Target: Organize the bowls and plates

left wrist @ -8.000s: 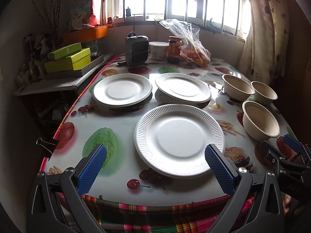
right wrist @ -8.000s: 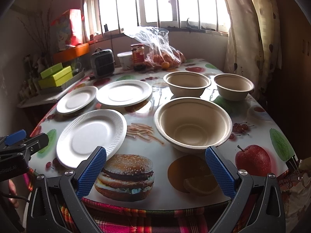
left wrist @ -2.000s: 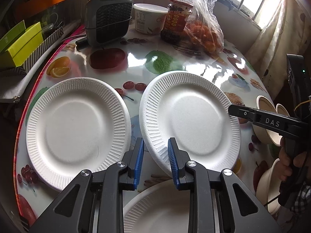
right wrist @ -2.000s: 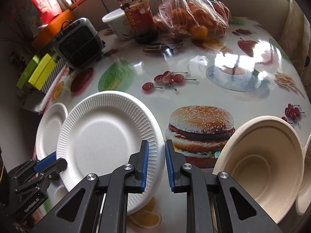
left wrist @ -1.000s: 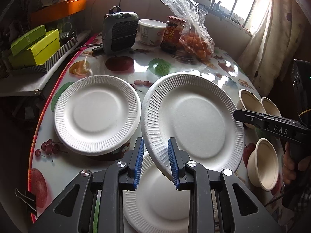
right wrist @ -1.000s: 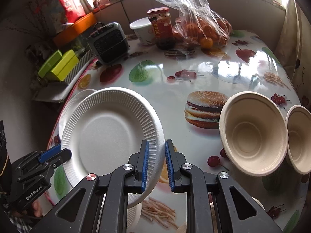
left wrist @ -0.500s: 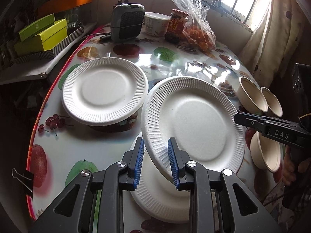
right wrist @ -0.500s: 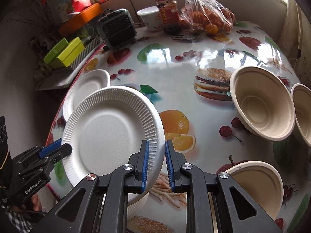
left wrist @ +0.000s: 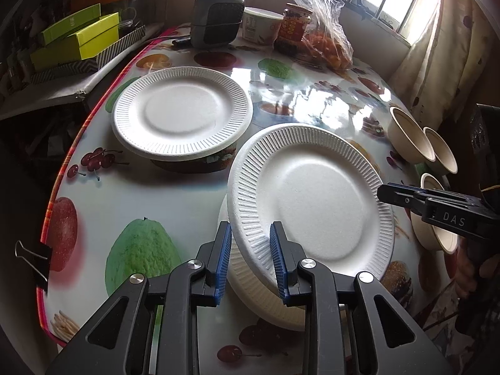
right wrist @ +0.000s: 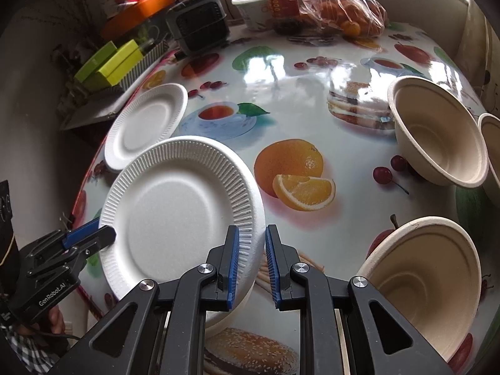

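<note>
Since half a second ago I've lowered the plate [left wrist: 309, 193] over the near plate [left wrist: 265, 293], both my left tongs [left wrist: 250, 262] and right tongs [right wrist: 251, 259] clamped on its rim, the far plate [left wrist: 182, 114] left, three bowls [right wrist: 437, 140] right

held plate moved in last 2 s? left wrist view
Yes. The held plate came toward the near table edge: it lay beside the far left plate by the fan heater, and now hangs over the near plate.
</note>
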The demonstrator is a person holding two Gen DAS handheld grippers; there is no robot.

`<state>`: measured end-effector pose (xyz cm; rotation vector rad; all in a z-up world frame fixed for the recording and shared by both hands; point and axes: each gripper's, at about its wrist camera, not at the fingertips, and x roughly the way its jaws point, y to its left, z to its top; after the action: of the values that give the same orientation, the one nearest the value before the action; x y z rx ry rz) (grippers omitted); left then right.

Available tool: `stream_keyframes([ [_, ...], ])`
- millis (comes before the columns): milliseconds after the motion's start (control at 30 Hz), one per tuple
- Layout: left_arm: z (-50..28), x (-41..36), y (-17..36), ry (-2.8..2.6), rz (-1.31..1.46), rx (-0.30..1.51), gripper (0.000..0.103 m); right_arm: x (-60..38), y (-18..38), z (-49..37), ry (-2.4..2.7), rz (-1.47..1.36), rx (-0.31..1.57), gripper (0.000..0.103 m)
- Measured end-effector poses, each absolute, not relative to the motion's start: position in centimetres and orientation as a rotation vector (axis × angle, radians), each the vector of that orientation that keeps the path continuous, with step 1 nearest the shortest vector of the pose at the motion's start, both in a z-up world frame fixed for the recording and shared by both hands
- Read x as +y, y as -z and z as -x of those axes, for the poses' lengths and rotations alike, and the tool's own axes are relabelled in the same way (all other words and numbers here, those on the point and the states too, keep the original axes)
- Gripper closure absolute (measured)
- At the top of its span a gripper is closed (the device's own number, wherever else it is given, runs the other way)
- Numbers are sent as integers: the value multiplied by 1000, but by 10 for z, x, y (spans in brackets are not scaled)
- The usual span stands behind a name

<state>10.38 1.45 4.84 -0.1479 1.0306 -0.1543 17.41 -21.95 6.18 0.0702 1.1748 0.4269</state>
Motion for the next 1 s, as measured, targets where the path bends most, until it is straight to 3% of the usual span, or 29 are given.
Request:
stream_keyframes([
  [1000, -96, 16, -36, 137, 144, 1057, 76, -214, -52, -166, -421, -47, 1185, 86],
])
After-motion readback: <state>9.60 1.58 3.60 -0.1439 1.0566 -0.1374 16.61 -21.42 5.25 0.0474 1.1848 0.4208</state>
